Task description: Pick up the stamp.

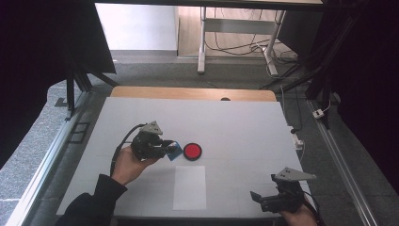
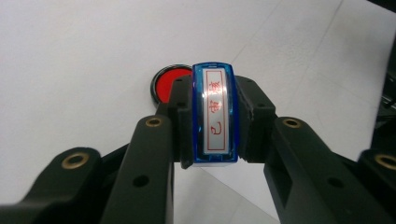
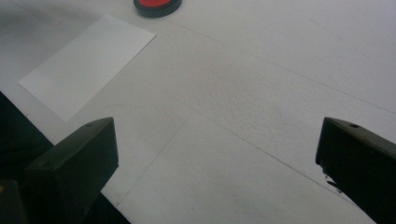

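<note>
My left gripper (image 1: 165, 149) is shut on a blue stamp (image 2: 215, 114) whose clear top bears a white label with red characters. It holds the stamp just left of a round ink pad (image 1: 192, 151), red inside a black rim, which also shows behind the stamp (image 2: 164, 84). A white sheet of paper (image 1: 189, 187) lies on the table below the ink pad. My right gripper (image 1: 258, 199) rests near the table's front right edge, its jaws wide open with nothing between them (image 3: 215, 163). The paper (image 3: 84, 65) and the ink pad (image 3: 156, 5) lie far ahead of it.
The table is covered by a white mat (image 1: 235, 127) with a wooden edge (image 1: 193, 92) at the back. Black frame posts and grey floor flank both sides. Cables and a desk frame (image 1: 235, 47) lie on the floor beyond the table.
</note>
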A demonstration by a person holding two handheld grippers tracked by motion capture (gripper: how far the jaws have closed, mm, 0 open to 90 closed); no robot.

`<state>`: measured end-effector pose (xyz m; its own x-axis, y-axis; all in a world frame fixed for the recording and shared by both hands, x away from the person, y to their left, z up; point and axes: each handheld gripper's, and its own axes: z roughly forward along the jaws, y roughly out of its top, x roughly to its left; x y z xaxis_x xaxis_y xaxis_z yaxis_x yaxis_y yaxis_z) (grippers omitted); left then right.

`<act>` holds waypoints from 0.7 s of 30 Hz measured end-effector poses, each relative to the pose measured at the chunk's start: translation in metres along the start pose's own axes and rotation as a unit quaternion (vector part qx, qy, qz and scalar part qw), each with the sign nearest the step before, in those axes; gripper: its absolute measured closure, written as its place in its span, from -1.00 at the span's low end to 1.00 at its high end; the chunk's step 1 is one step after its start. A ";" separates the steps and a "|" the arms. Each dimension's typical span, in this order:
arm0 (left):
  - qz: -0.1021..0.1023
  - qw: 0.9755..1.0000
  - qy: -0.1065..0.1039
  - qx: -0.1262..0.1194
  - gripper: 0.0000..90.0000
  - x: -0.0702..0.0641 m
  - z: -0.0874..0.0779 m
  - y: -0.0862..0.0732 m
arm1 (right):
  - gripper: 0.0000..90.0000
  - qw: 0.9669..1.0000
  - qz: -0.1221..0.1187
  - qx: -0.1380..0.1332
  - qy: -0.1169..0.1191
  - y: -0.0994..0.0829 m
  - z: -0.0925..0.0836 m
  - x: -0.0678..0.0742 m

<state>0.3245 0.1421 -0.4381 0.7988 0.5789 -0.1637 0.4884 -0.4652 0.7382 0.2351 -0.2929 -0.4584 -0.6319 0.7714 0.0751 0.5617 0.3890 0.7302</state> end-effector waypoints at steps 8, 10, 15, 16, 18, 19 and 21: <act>-0.003 0.999 -0.034 -0.028 0.57 -0.006 -0.015 -0.009 | -1.00 1.000 0.000 0.000 0.001 0.000 0.000 0.000; -0.002 0.998 -0.042 -0.038 0.57 -0.009 -0.019 -0.011 | -1.00 1.000 -0.001 0.000 0.001 0.000 0.000 0.000; 0.000 0.997 -0.058 -0.050 0.57 -0.015 -0.024 -0.015 | -1.00 1.000 -0.006 0.001 0.000 0.000 0.000 0.001; 0.000 0.997 -0.062 -0.054 0.57 -0.016 -0.025 -0.016 | -1.00 1.000 -0.008 0.003 -0.001 0.000 0.000 0.001; 0.003 0.996 -0.067 -0.058 0.57 -0.019 -0.027 -0.018 | -1.00 1.000 -0.009 0.003 0.000 0.000 0.001 0.002; 0.005 0.996 -0.069 -0.061 0.57 -0.020 -0.028 -0.018 | -1.00 1.000 -0.010 0.003 0.000 0.000 0.001 0.002; 0.004 0.995 -0.077 -0.068 0.57 -0.021 -0.030 -0.020 | -1.00 1.000 -0.011 0.002 0.000 0.000 0.000 0.002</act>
<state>0.2872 0.1590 -0.4302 0.8521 0.4611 -0.2475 0.4377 -0.3688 0.8200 0.2344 -0.2913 -0.4583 -0.6441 0.7626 0.0601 0.5506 0.4077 0.7284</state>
